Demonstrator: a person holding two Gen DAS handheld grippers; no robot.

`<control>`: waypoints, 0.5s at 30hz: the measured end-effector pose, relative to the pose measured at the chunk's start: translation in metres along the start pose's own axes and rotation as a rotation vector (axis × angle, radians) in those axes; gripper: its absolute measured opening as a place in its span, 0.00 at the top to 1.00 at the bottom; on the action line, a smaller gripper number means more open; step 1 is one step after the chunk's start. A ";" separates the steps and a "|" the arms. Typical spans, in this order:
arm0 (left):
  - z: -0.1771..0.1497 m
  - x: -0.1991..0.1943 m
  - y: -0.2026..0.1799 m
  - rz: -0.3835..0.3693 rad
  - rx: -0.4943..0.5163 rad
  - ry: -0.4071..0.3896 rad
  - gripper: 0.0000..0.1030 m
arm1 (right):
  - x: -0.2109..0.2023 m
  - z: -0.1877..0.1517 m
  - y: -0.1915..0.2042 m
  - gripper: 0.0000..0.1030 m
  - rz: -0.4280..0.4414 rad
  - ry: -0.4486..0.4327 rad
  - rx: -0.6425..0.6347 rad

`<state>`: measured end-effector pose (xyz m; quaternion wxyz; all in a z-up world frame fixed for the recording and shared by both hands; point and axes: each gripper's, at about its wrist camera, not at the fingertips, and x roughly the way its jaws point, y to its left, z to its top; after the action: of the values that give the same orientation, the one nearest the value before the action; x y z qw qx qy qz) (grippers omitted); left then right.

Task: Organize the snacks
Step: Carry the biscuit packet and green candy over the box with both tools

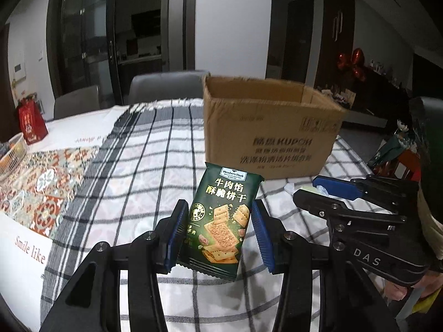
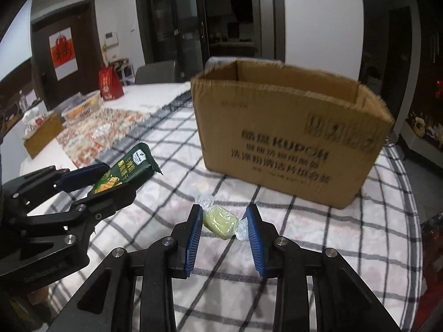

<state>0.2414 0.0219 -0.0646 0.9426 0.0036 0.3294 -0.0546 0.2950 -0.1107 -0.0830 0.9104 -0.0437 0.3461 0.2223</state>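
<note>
My left gripper is shut on a dark green cracker packet and holds it upright above the checked cloth. The packet also shows in the right wrist view, held by the left gripper. My right gripper is shut on a pale green wrapped candy, gripped between the blue pads. The right gripper also shows in the left wrist view. An open brown cardboard box stands just beyond both grippers, also in the right wrist view.
The table carries a black-and-white checked cloth and a patterned runner. A red gift bag and a wire basket stand at the far left. Grey chairs stand behind the table.
</note>
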 end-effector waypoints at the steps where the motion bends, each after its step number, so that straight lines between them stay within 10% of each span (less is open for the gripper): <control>1: 0.003 -0.004 -0.002 -0.003 0.005 -0.010 0.55 | -0.007 0.002 -0.002 0.67 -0.008 -0.017 0.001; 15: 0.053 -0.022 -0.020 -0.036 0.045 -0.111 0.55 | -0.056 0.038 -0.025 0.67 -0.079 -0.159 0.065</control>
<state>0.2551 0.0019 -0.0088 0.9579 0.0157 0.2754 -0.0792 0.2919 -0.1458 -0.0195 0.9440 -0.0100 0.2779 0.1774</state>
